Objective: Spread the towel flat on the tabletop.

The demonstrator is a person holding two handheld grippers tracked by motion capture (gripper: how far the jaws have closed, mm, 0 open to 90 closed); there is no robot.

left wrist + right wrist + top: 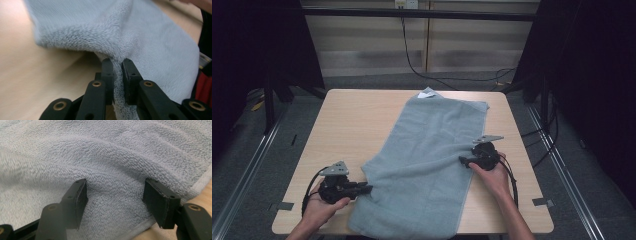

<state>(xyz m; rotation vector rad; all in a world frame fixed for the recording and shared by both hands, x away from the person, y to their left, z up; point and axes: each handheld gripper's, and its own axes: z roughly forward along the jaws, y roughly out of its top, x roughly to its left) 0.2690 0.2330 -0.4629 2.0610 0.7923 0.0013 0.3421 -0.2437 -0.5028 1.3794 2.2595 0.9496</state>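
Towel [427,150] spread on bench [352,125]. Left gripper [117,65] clamped on towel's left edge, lifting it, likely for fold. Right gripper [115,195] wide apart over right edge, poised to pinch.

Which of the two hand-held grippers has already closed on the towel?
The left hand-held gripper: its jaws pinch a fold of the grey towel at its left edge. The right hand-held gripper has its jaws wide apart over the towel's right edge.
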